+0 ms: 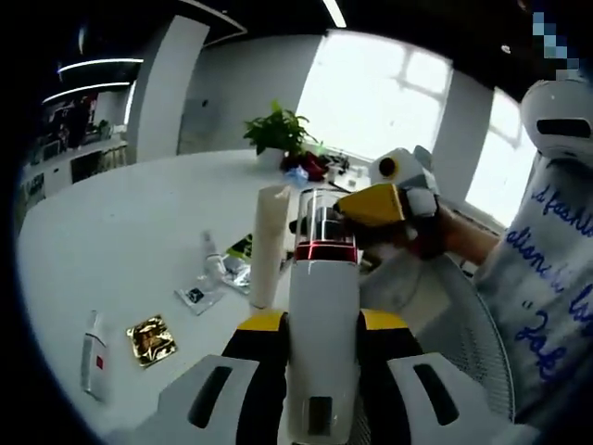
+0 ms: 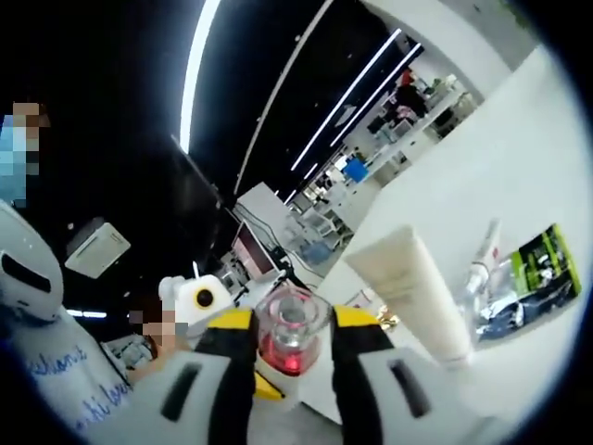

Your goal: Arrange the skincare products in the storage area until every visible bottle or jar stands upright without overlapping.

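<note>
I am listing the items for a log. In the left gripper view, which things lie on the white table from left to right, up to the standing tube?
Small clear bottle with red label → square gold foil sachet → small clear sachet with dark square → clear slim bottle lying down → tall cream-coloured tube standing upright.

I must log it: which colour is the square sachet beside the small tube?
Shiny gold sachet, best in the left gripper view.

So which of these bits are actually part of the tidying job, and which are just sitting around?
Part of the job:
- white bottle, gripped by both grippers
- cream tube, standing
- small bottle, lying down
- clear bottle

Lying about:
- potted plant
- gold sachet
- green packet
</note>
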### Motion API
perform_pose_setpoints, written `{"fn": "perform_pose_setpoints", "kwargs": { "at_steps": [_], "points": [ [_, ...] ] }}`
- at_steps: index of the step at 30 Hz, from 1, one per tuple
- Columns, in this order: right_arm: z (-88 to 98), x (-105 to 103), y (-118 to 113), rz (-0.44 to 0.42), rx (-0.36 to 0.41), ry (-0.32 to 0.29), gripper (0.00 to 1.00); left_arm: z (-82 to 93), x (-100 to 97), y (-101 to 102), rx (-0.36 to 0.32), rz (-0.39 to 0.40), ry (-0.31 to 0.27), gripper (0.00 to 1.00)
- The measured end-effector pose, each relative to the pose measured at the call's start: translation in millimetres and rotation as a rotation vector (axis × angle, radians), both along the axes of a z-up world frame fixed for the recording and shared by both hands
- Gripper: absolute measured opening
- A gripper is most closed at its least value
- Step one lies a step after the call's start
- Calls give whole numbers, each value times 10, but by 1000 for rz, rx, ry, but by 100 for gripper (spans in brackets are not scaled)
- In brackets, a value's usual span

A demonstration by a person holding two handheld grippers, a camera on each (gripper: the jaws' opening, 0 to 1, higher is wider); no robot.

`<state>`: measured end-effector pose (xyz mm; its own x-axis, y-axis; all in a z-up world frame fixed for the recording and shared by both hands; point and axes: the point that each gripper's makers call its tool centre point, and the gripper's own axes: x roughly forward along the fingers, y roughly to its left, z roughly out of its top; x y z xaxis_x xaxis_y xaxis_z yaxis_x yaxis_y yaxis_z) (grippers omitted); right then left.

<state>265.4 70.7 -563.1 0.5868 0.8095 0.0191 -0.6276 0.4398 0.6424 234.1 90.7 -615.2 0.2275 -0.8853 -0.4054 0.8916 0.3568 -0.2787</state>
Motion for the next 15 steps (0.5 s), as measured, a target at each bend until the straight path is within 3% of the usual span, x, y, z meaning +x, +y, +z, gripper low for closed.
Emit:
{"fn": "perform_pose_setpoints", "kwargs": {
  "at_steps": [6,15],
  "points": [
    [27,-7,28,-9,-39,-33,29,-63,3,-44,51,-9,-20,25],
    [0,-38,105,12,-199,-124,28,-230,4,-124,147,-28,-43,25]
  ]
}}
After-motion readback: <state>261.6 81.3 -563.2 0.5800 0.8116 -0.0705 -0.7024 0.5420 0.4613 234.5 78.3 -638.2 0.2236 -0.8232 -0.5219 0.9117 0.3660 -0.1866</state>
